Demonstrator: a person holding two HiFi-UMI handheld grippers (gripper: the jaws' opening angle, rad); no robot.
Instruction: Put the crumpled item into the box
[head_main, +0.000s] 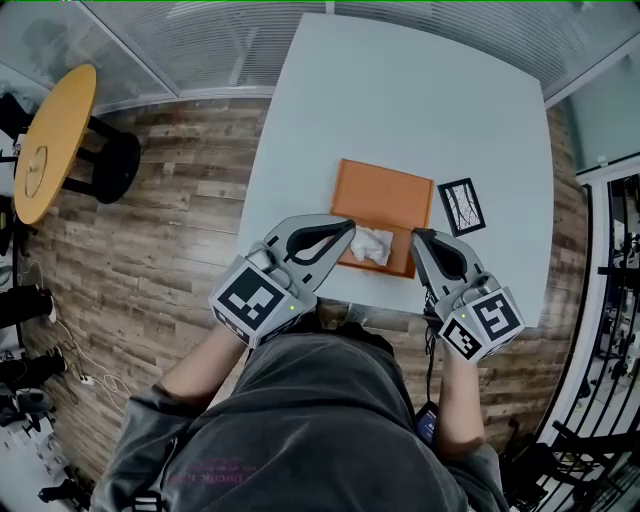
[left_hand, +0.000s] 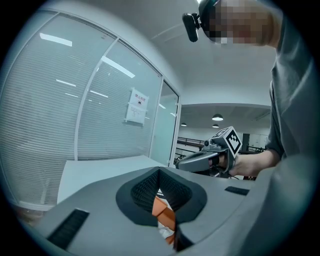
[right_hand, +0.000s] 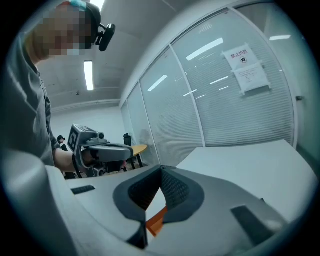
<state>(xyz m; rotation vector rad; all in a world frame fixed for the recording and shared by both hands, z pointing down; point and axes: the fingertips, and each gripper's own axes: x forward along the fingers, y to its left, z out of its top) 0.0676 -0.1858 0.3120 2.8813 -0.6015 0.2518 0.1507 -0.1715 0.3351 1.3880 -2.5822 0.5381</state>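
An orange box (head_main: 385, 195) lies flat on the white table (head_main: 400, 100), near its front edge. A crumpled white item (head_main: 372, 245) rests inside the box at its near right corner. My left gripper (head_main: 350, 224) hovers just left of the item with its jaws together and nothing between them. My right gripper (head_main: 416, 234) hangs by the box's right end, also shut and empty. In the left gripper view, a strip of the box (left_hand: 165, 212) and the white item (left_hand: 162, 229) show below the closed tips (left_hand: 160, 171). The right gripper view shows a corner of the box (right_hand: 156, 220).
A small black-framed card (head_main: 462, 207) lies on the table right of the box. A round yellow side table (head_main: 50, 140) stands on the wooden floor at far left. Glass walls with blinds close off the far side. The person's torso fills the bottom of the head view.
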